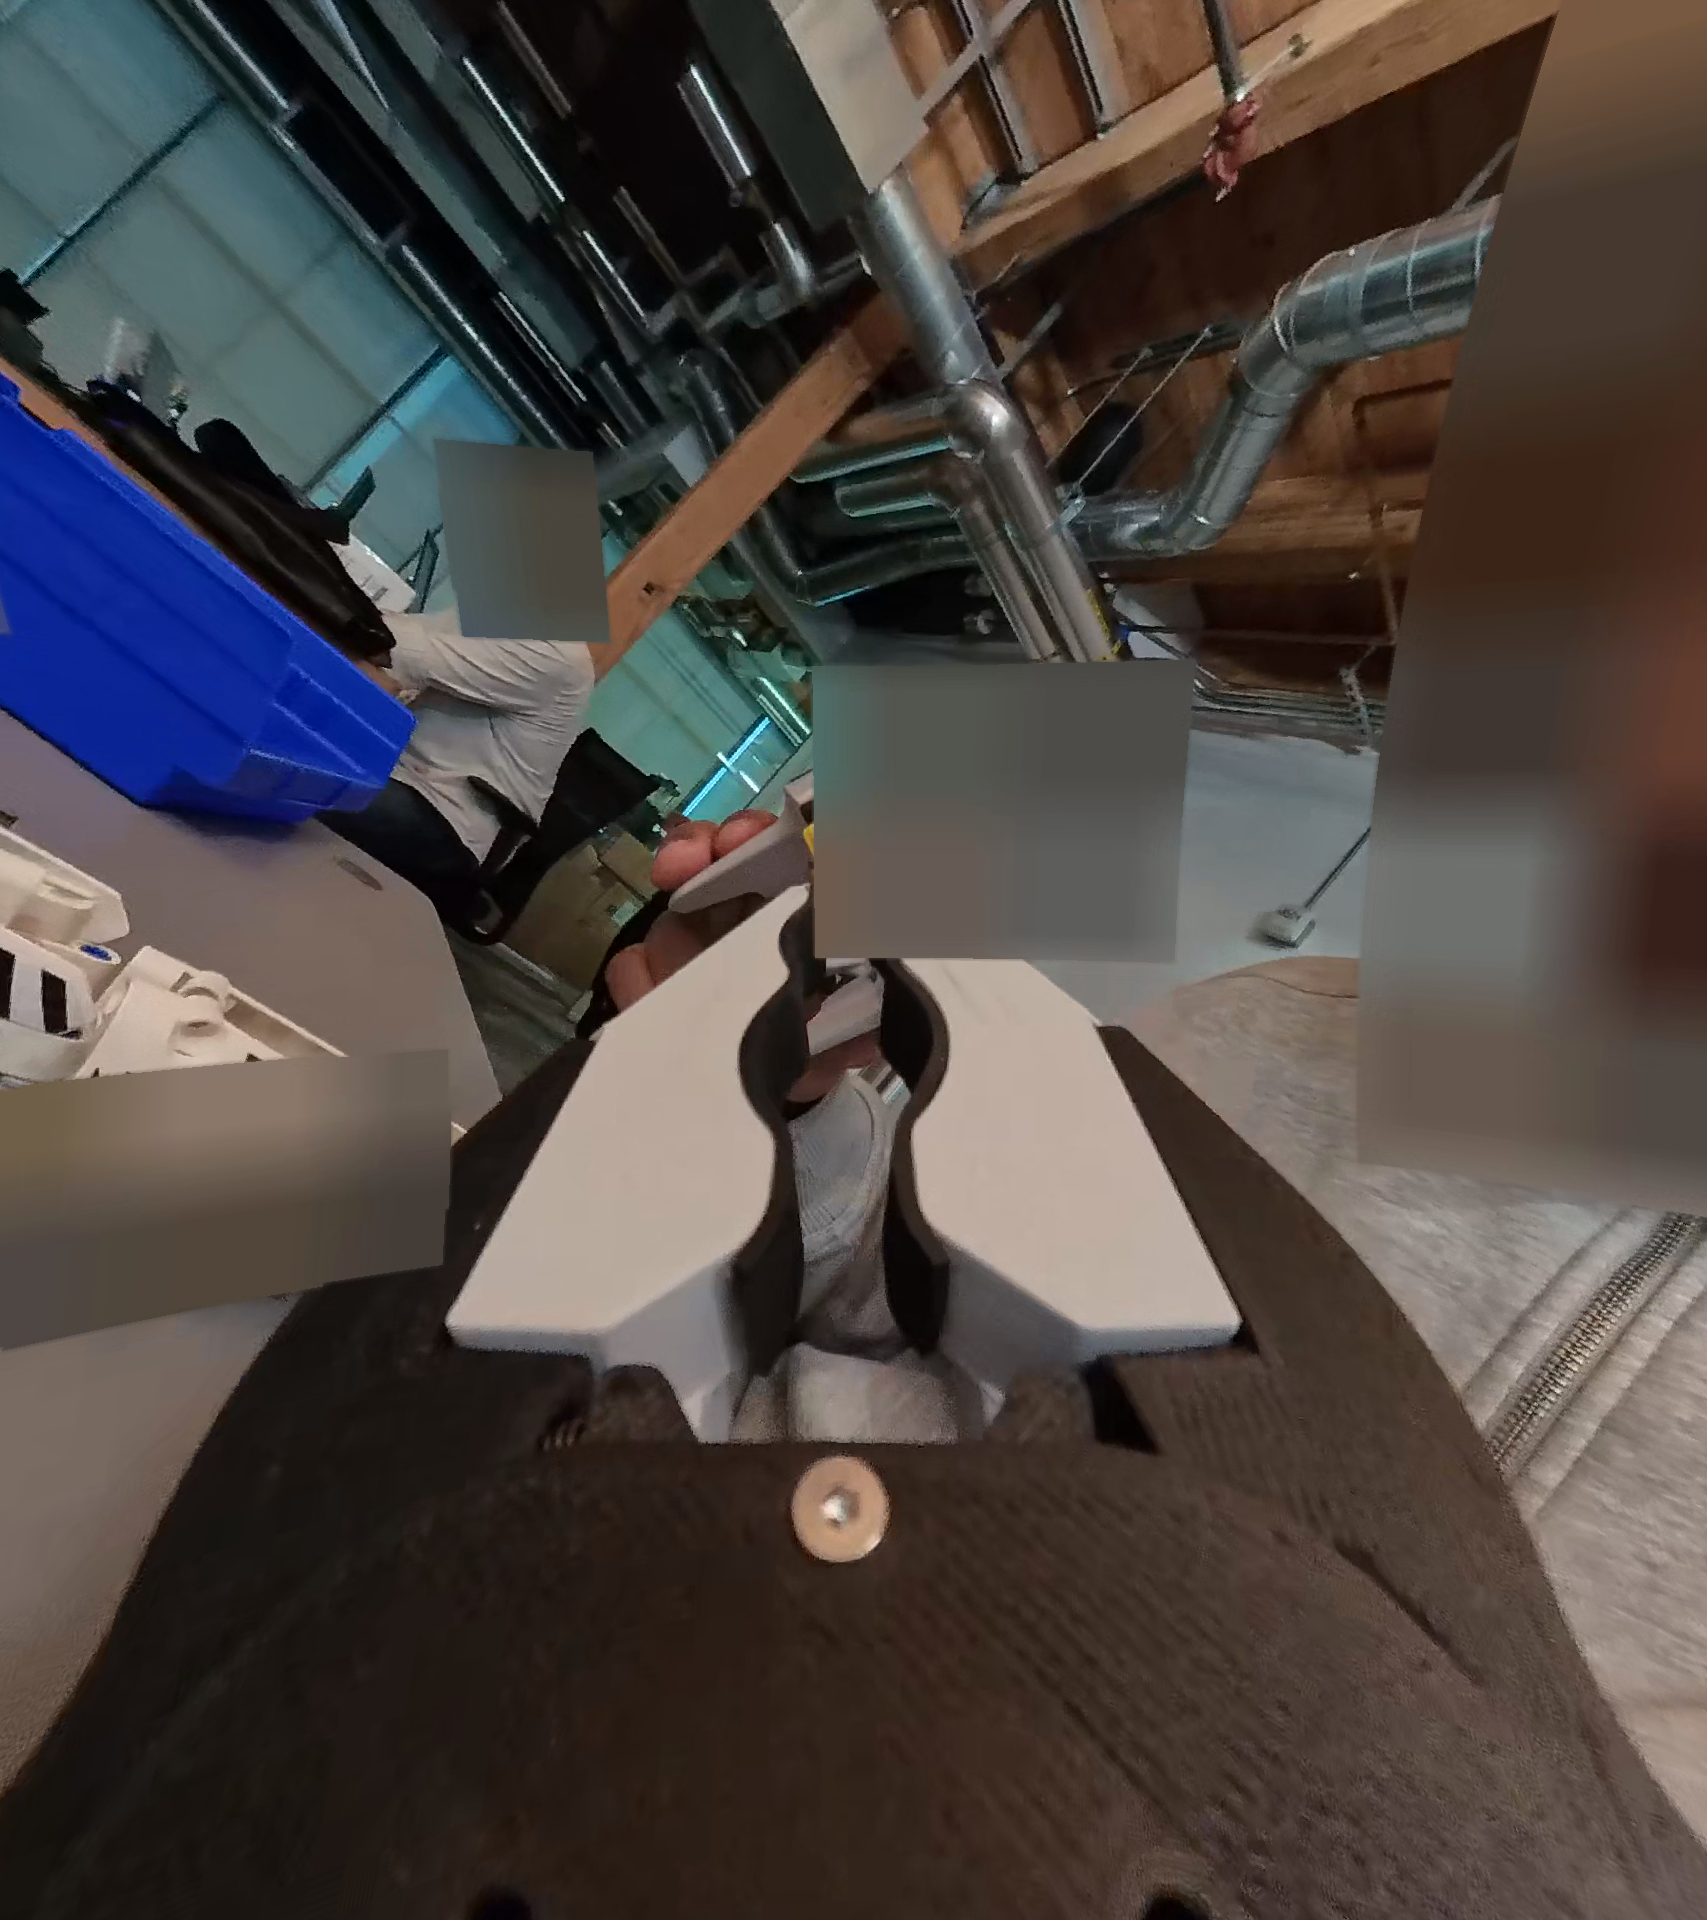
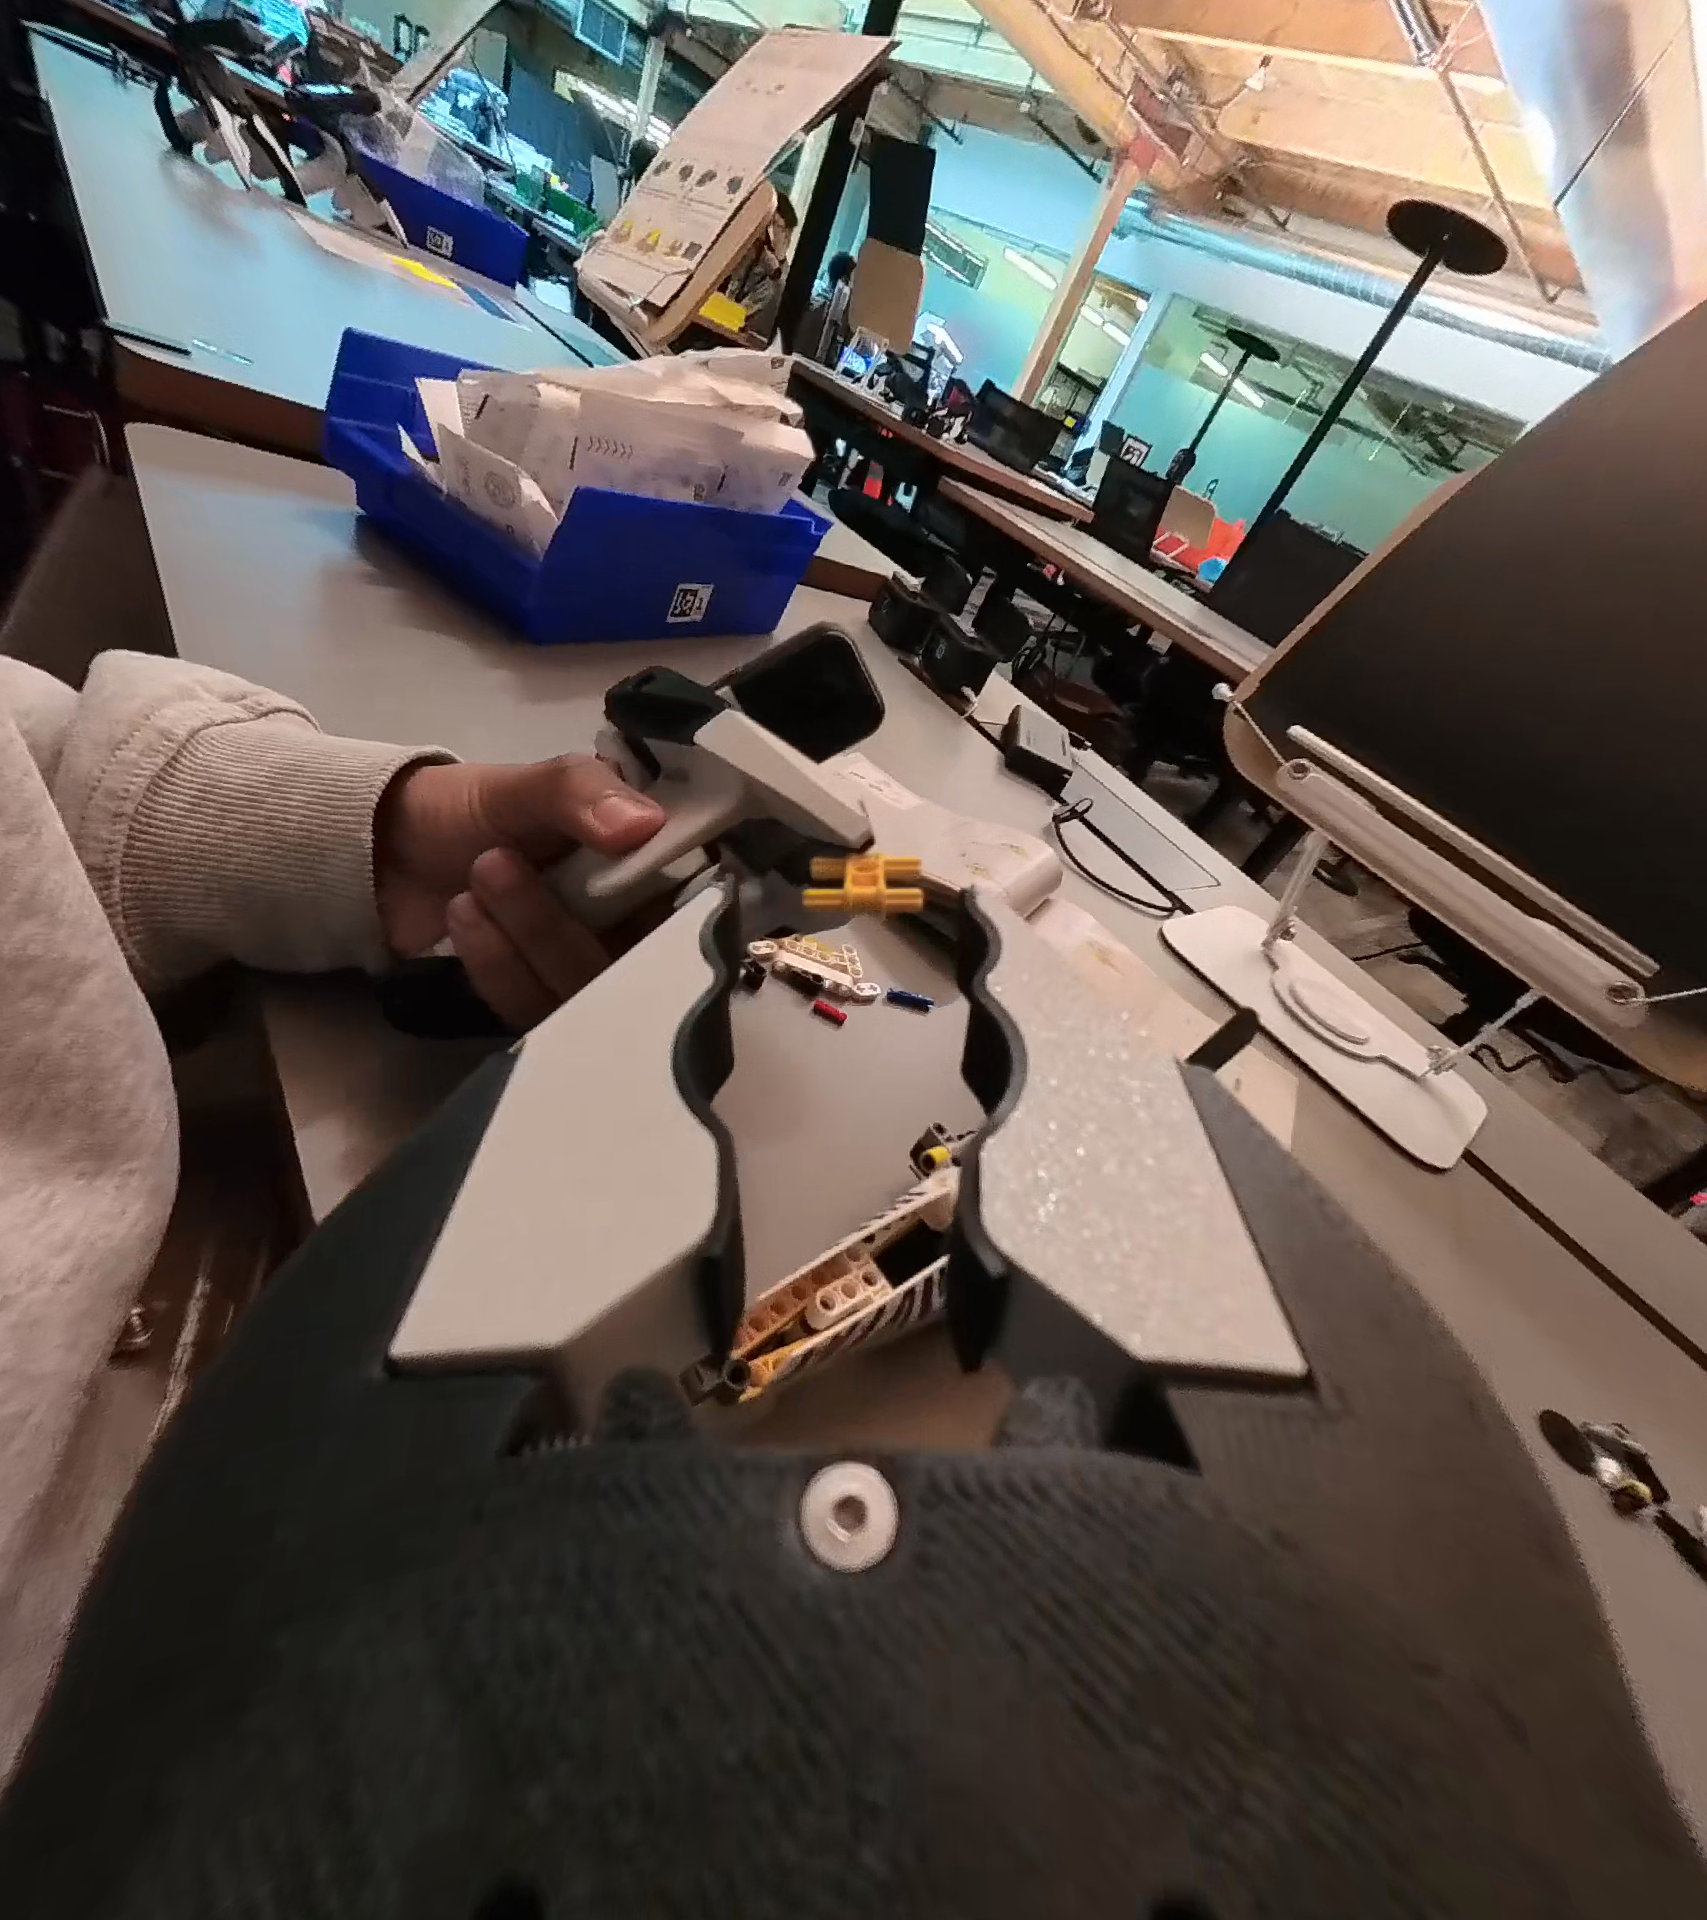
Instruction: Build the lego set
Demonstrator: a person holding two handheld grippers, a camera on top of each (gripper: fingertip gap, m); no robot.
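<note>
Left tongs (image 1: 844, 997): nearly together, tilted up off the desk; whether they pinch anything cannot be told.
Right tongs (image 2: 844, 935): apart, empty, above the desk (image 2: 329, 582).
Yellow piece (image 2: 864, 881): just beyond their tips.
Lego model (image 2: 859, 1278): on the desk, seen between the fingers.
Loose pieces (image 2: 828, 977): mid-desk.
Blue bin (image 2: 620, 561): far edge.

workshop | exposed ducts (image 1: 1275, 416) | timber beams (image 1: 755, 457) | long workbenches (image 2: 1088, 540) | blue parts bins (image 2: 620, 561)
</note>
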